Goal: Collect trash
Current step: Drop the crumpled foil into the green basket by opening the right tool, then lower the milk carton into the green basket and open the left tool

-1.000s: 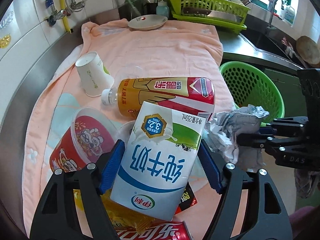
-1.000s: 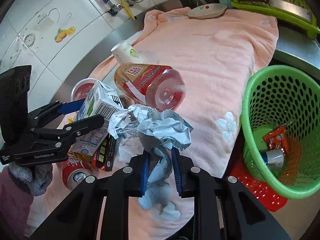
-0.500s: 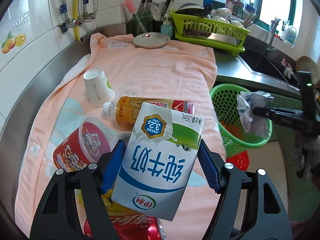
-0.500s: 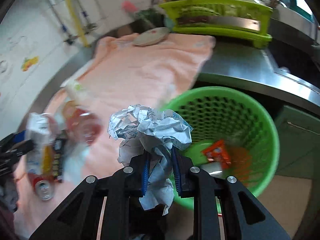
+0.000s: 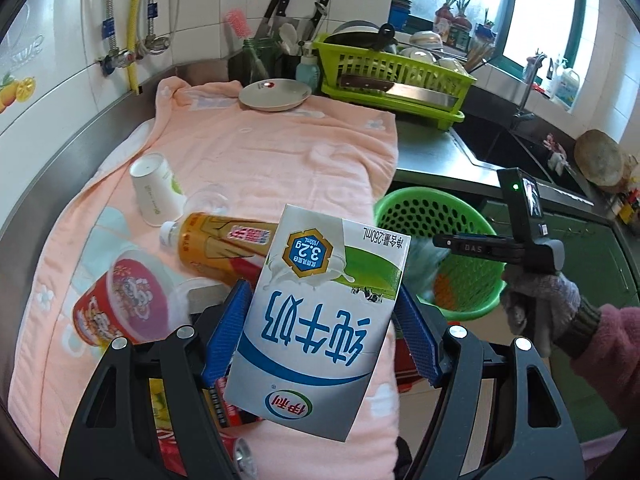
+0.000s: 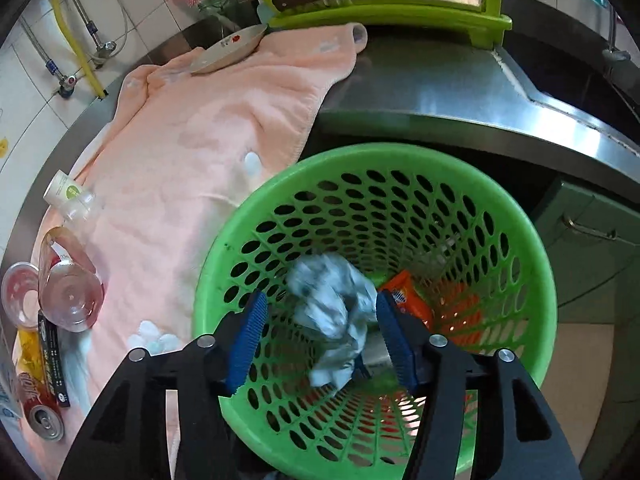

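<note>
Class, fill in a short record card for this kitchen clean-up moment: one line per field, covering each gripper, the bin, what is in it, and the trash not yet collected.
Left gripper: shut on the milk carton, held above the pink towel
Right gripper: jaws opening over the green basket; crumpled paper between them, pads not pressing it
Basket contents: orange wrapper
Left on towel: paper cup, tea bottle, noodle cup, soda can

Bright window (image 5: 532, 12) daylight, fisheye-bent edges, blurred paper wad (image 6: 332, 312)
</note>
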The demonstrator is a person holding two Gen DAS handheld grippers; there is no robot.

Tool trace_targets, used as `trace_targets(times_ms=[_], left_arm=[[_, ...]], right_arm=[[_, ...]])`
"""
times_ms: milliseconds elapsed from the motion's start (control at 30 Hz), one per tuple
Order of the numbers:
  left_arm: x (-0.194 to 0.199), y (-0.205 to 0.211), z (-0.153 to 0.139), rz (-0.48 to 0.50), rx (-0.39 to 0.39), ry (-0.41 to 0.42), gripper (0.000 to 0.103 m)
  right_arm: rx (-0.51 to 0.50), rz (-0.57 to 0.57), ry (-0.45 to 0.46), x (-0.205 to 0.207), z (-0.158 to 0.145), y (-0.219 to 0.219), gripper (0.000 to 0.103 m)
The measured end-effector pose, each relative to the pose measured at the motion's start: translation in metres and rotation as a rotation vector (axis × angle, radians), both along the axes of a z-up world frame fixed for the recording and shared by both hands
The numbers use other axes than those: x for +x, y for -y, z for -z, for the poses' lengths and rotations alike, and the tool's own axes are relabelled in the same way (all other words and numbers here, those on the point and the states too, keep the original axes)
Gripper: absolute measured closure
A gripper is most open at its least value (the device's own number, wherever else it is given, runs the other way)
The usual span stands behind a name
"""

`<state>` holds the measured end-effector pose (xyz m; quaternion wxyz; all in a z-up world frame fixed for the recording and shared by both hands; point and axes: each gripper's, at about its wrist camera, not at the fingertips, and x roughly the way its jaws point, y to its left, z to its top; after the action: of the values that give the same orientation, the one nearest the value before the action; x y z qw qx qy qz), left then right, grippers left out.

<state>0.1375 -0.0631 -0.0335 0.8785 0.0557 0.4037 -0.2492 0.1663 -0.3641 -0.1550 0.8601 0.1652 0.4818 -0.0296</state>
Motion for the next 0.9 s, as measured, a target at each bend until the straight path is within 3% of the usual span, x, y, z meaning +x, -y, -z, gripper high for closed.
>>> trace_targets(times_ms=[300,467,900], left_arm=[[0.013,0.060,0.011,0.077,-0.026,-0.036,0.032],[0.025,0.110,0.025,0.139,-0.020,-0.063,0.032],[0.058,0.228,0.089,0.235,0.154,-0.123,0.029]], right_arm=[[-0.001,0.011,0.077,-0.038,-0.032,0.023,0.035],[-0.015,0.022,0.112,-0.072,-0.047,0.041,0.034],[-0.033,0.049,0.109,-0.143,-0.049,0.078,0.034]])
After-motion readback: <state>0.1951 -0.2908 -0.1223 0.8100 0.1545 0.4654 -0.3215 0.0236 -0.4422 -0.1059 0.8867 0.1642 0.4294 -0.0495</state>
